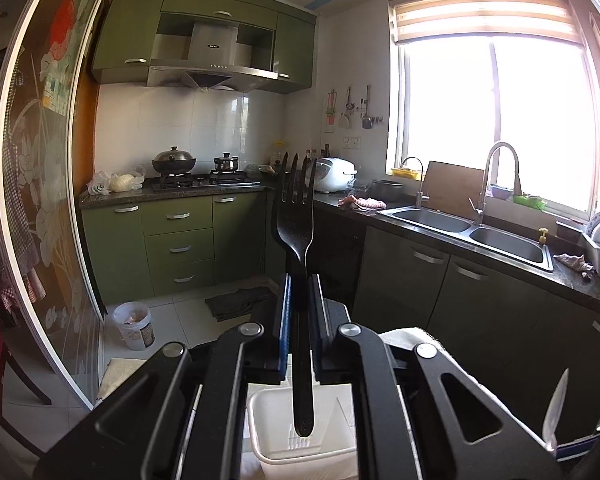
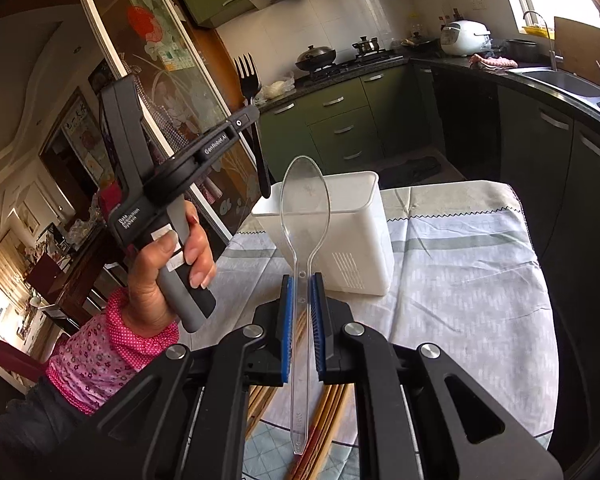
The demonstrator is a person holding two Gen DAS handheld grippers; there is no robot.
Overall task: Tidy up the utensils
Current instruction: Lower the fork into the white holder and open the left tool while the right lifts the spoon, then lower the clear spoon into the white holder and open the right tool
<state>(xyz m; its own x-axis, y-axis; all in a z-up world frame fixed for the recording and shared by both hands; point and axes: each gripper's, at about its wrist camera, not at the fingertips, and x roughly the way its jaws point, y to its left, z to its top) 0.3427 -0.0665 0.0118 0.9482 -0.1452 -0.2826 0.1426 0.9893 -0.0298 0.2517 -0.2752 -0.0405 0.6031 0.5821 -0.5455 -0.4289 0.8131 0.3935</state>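
Left gripper (image 1: 299,280) pinches black fork (image 1: 296,216), handle down over white bin (image 1: 260,436). Right gripper (image 2: 299,280) pinches clear spoon (image 2: 305,200). Thin handles may slip, miss bin, tip it.

A home kitchen: green cabinets (image 1: 172,236), a gas stove (image 1: 198,180) under a range hood (image 1: 212,72), a double sink (image 1: 472,232) (by a sunny window (image 1: 496,120)), a rice cooker (image 1: 334,174).

Above the white utensil holder (image 2: 332,232) we have open air; its mouth is unblocked except for the black fork (image 2: 252,120) hanging over its left rim. To its right the desk (image 2: 460,264) lies bare, while chopsticks (image 2: 320,420) crowd the near edge.
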